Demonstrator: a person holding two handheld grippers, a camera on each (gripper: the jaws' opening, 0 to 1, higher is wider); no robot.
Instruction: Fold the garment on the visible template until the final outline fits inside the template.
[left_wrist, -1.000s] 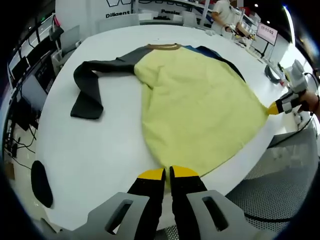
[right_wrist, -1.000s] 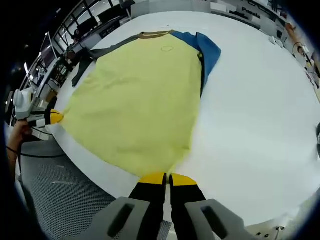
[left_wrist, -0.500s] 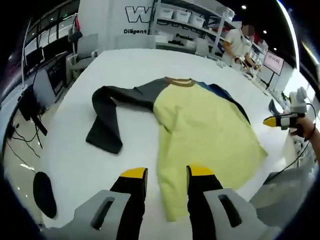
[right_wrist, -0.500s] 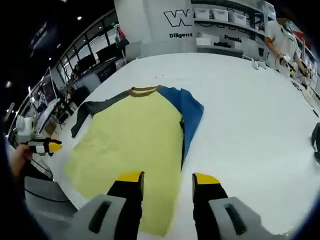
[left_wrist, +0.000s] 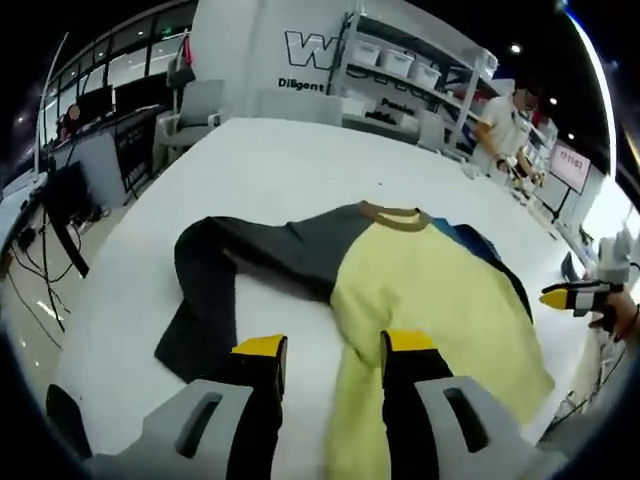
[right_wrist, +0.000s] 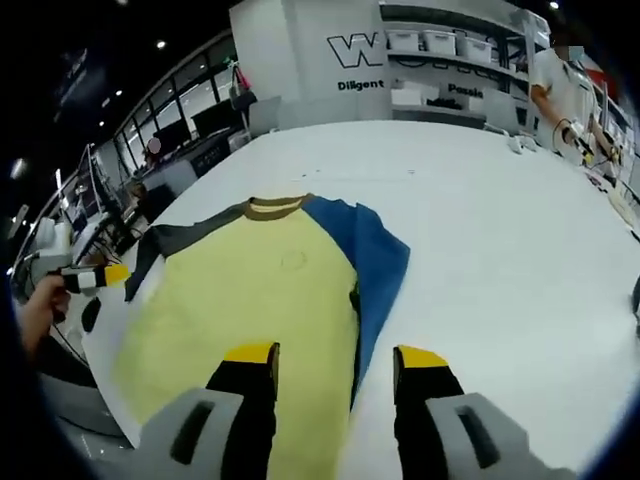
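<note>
Your left gripper (left_wrist: 323, 350) and right gripper (right_wrist: 335, 358) both hang released, fingers spread, gripping nothing. The garment (left_wrist: 430, 300) lies flat on the counter (left_wrist: 250, 170), collar away. Its grey sleeve (left_wrist: 205, 290) trails just beyond the left fingers, blue sleeve (right_wrist: 372, 262) just beyond the right fingers.

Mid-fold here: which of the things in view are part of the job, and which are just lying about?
Job:
- yellow shirt with brown collar, grey sleeve, blue sleeve
- white table
- left gripper, open
- right gripper, open

Lying about:
- dark oval pad at the table edge
- shelving with white bins
</note>
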